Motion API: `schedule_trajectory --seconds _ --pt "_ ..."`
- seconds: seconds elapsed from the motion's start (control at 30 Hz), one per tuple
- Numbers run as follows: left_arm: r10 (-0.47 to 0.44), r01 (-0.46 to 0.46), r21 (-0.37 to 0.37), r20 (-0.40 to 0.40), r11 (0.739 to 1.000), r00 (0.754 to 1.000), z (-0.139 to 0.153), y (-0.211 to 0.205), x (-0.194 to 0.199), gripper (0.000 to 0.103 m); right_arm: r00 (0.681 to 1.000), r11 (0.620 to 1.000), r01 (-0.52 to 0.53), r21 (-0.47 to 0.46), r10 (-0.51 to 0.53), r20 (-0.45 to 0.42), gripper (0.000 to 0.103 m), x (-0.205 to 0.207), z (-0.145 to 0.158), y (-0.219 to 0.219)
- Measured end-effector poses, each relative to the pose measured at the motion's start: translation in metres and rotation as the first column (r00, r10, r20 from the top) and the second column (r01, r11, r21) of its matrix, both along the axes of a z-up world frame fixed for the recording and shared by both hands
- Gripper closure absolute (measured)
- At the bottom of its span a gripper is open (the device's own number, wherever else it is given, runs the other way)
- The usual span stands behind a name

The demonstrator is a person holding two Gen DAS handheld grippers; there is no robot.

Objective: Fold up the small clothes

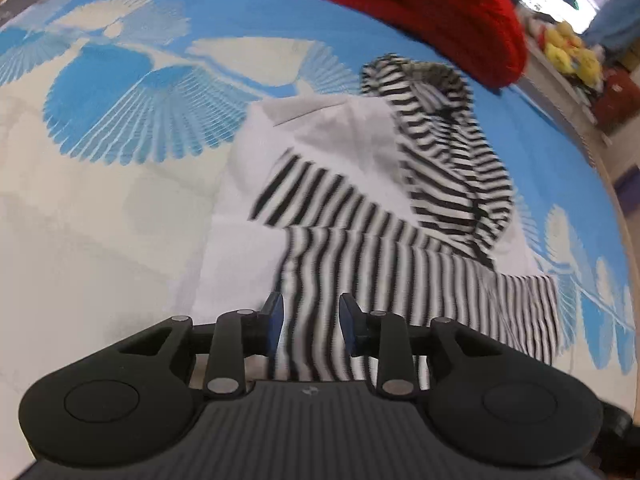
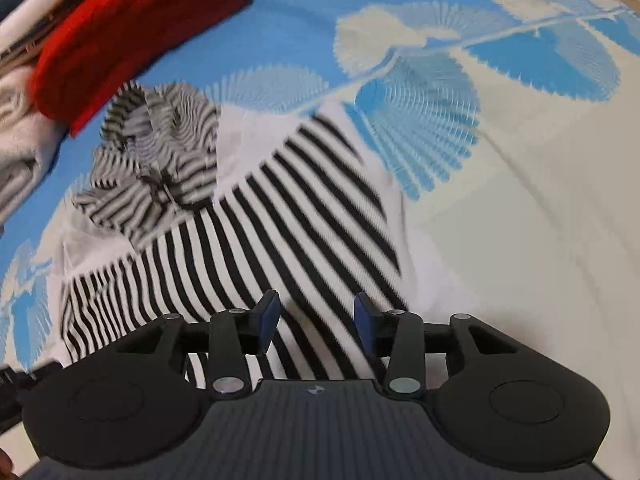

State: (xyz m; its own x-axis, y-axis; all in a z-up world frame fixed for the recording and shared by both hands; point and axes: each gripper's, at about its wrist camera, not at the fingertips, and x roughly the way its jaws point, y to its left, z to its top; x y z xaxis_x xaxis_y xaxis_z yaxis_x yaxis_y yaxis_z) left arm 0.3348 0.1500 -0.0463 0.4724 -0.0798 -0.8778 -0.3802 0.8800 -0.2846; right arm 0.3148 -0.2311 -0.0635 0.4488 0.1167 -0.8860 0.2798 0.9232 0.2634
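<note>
A small black-and-white striped hooded top (image 1: 360,216) lies on a blue and cream patterned bedspread (image 1: 120,92), its hood (image 1: 436,120) at the far end and white panels beside the stripes. My left gripper (image 1: 311,326) is open, its blue-padded fingers on either side of striped fabric at the near hem. In the right wrist view the same top (image 2: 288,200) lies with its hood (image 2: 160,152) far left. My right gripper (image 2: 318,320) is open over the striped near edge, holding nothing.
A folded red knit garment (image 1: 432,12) lies beyond the hood; it also shows in the right wrist view (image 2: 132,28). Folded pale clothes (image 2: 20,140) are stacked at the far left there. Yellow plush toys (image 1: 572,48) sit past the bed's right edge (image 1: 612,184).
</note>
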Motion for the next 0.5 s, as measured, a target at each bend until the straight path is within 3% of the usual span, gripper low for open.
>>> schedule_trajectory --seconds 0.13,0.33,0.5 --pt "0.070 -0.073 -0.020 -0.103 0.997 0.992 -0.020 0.016 -0.004 0.061 1.000 1.000 0.006 -0.026 -0.007 -0.021 0.059 0.003 -0.003 0.006" --pt "0.052 -0.051 0.035 -0.029 0.998 0.998 -0.001 0.014 -0.005 0.059 0.999 1.000 -0.013 -0.022 0.014 0.040 0.057 0.005 0.008 0.019" --pt "0.084 -0.088 -0.035 -0.096 0.996 0.992 -0.017 0.025 -0.006 0.058 1.000 0.999 -0.006 -0.035 0.005 -0.009 0.057 0.007 -0.005 0.020"
